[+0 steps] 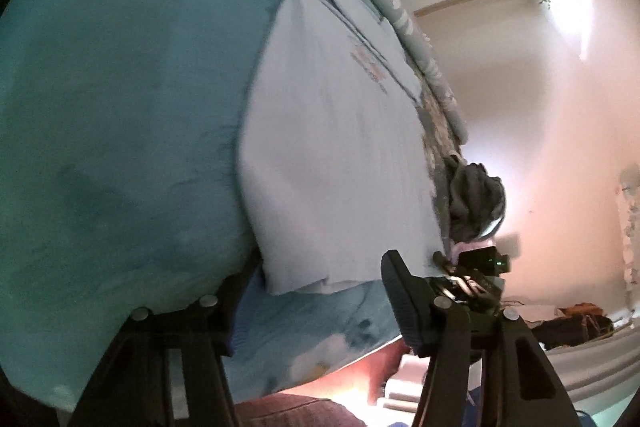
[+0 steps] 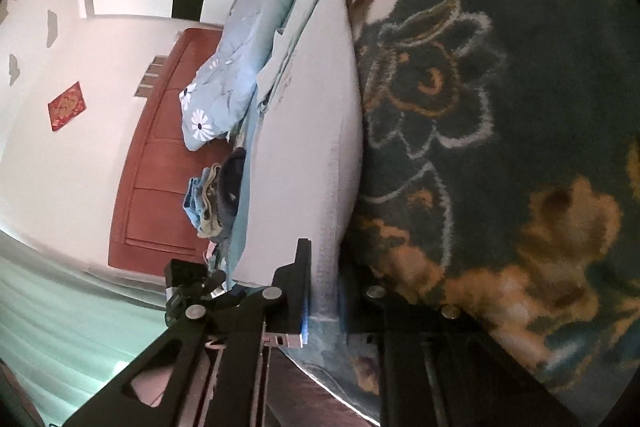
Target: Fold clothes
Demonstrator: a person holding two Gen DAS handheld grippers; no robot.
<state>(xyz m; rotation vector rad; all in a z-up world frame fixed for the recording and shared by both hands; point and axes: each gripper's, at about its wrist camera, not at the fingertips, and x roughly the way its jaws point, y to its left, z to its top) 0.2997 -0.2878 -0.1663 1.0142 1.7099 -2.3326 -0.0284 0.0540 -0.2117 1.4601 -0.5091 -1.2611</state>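
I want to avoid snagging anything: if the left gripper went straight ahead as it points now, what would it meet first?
Probably the pale blue garment spread on the bed, right ahead of the left gripper; depth is unclear.

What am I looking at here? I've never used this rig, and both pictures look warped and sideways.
There is no robot. A person holds a two-finger tool in each hand, and each has a fisheye camera looking along its fingers, hence the warping. The left wrist view shows the left tool open, with its fingers either side of the hem of a pale blue garment spread on a teal bed sheet. The right wrist view shows the right tool, apparently shut on that garment's edge, beside a dark floral blanket. A pile of other clothes lies further along the bed.
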